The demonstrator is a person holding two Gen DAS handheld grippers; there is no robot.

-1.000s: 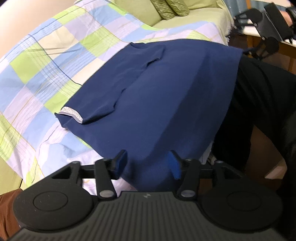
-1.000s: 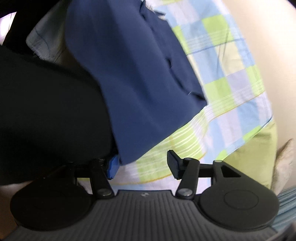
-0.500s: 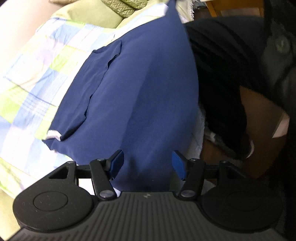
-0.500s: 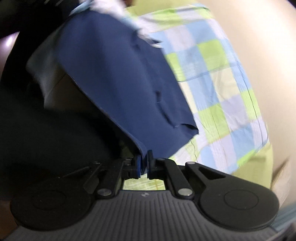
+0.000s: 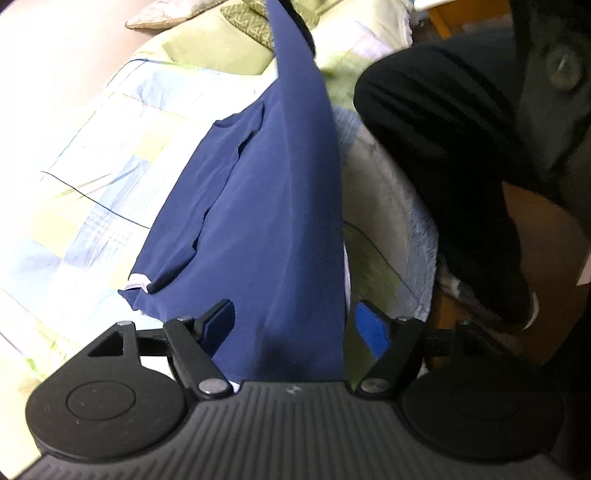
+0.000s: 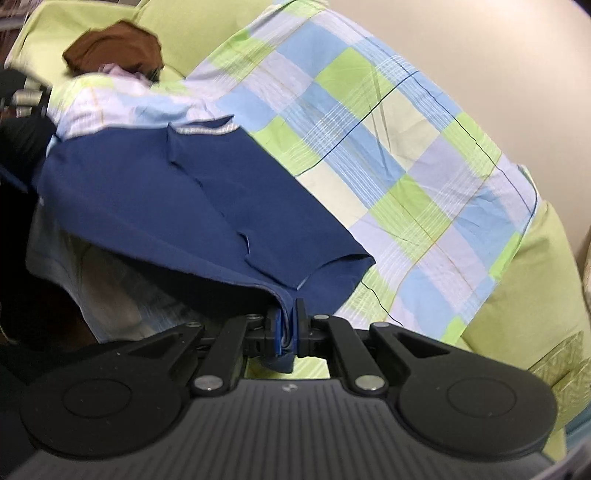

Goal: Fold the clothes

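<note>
A navy blue shirt [image 5: 266,206] lies on a checked bedsheet [image 5: 96,192], its near hem hanging over the bed's edge. My left gripper [image 5: 295,325] stands astride that near hem with its jaws opening; the cloth lies between the blue pads [image 5: 373,328] but they do not press it. In the right wrist view my right gripper [image 6: 286,328] is shut on a corner of the navy shirt [image 6: 177,199] and holds it lifted off the checked bedsheet [image 6: 388,155]. In the left wrist view that lifted corner rises as a tall peak at the top.
A person's leg in black trousers [image 5: 454,155] stands right of the bed's edge. Green patterned pillows [image 5: 251,14] lie at the bed's far end. A brown garment [image 6: 114,44] rests on the green cover beyond the shirt. A pale wall [image 6: 498,55] borders the bed.
My right gripper shut on the shirt's corner and rose with it, pulling the cloth up. My left gripper dropped closer to the near hem and its jaws widened.
</note>
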